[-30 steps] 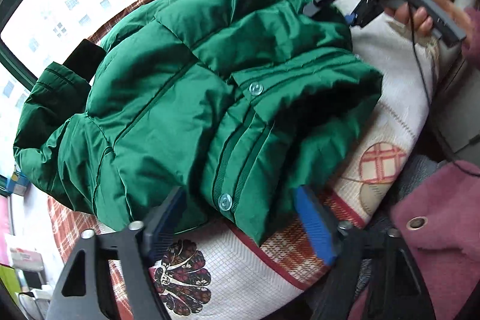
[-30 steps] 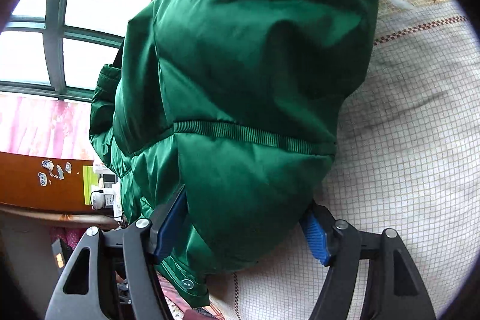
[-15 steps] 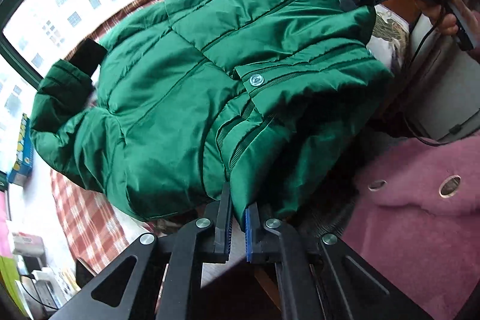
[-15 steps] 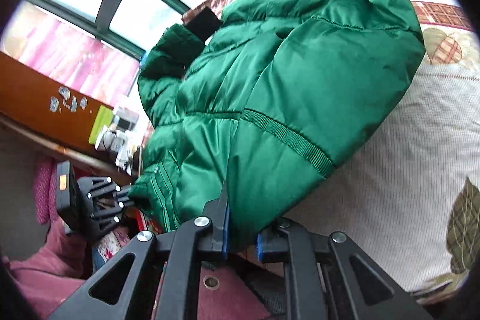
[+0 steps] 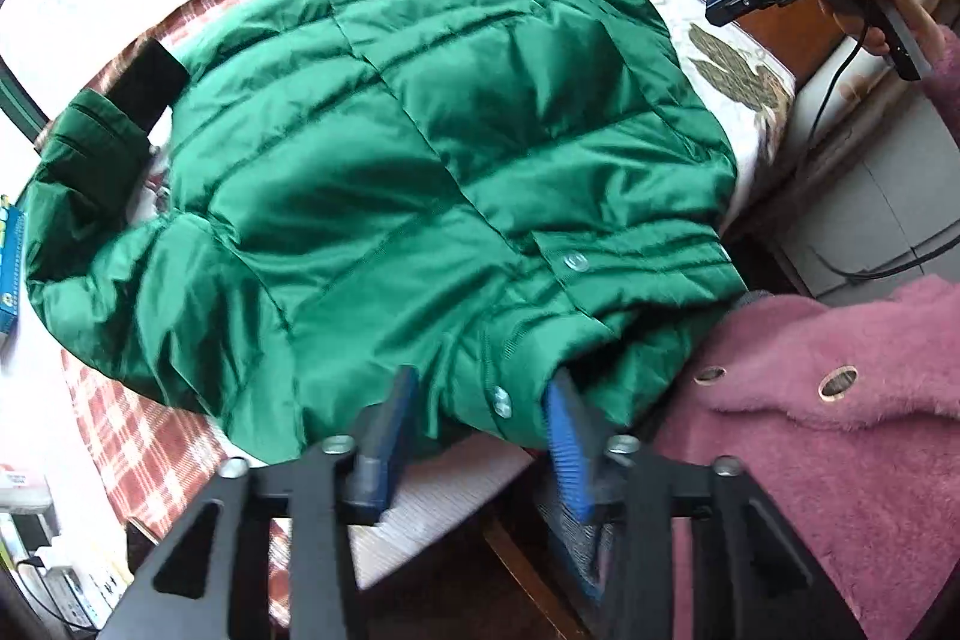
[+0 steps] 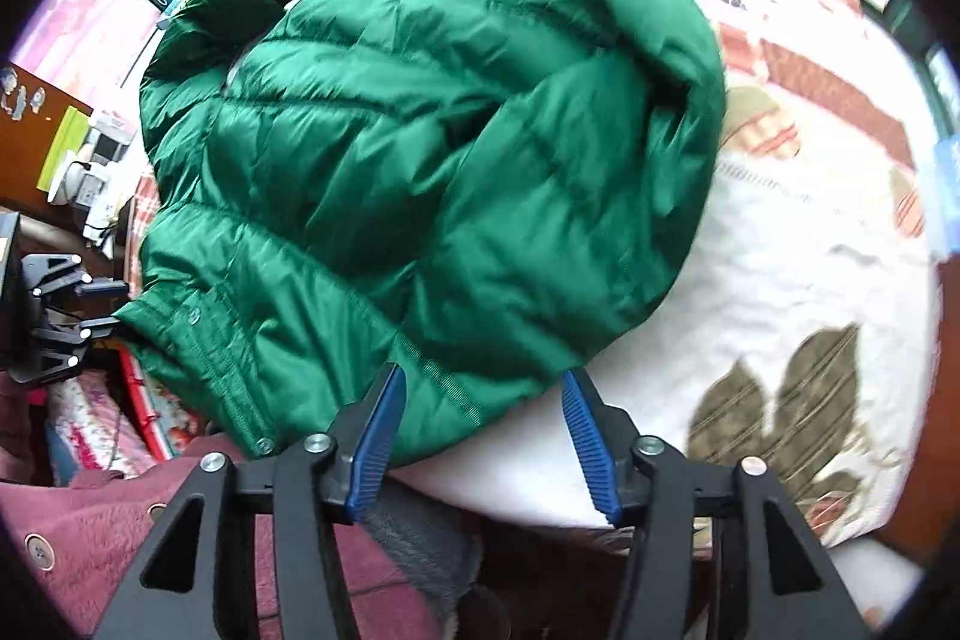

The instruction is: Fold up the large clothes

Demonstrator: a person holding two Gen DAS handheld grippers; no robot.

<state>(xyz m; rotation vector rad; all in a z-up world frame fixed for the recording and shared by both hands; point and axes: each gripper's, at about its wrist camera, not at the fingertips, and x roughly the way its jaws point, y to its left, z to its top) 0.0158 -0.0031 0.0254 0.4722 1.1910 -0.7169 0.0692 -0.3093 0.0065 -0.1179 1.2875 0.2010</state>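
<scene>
Both hand-held grippers, left [image 5: 480,418] and right [image 6: 480,418], gape apart at the jacket [image 5: 420,160] hem on the bed [image 6: 780,280]; pink sleeve [image 5: 840,400] crowds beside.

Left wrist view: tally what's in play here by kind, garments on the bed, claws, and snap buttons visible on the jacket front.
Green puffer jacket: 1
Claws: 2, the left claw and the right claw
Snap buttons showing on the jacket front: 2, an upper one and a lower one
Total: 5

green jacket [image 5: 384,196] motion-blurred at its near hem, bedspread [image 6: 798,292] beneath it hidden, print smeared
</scene>
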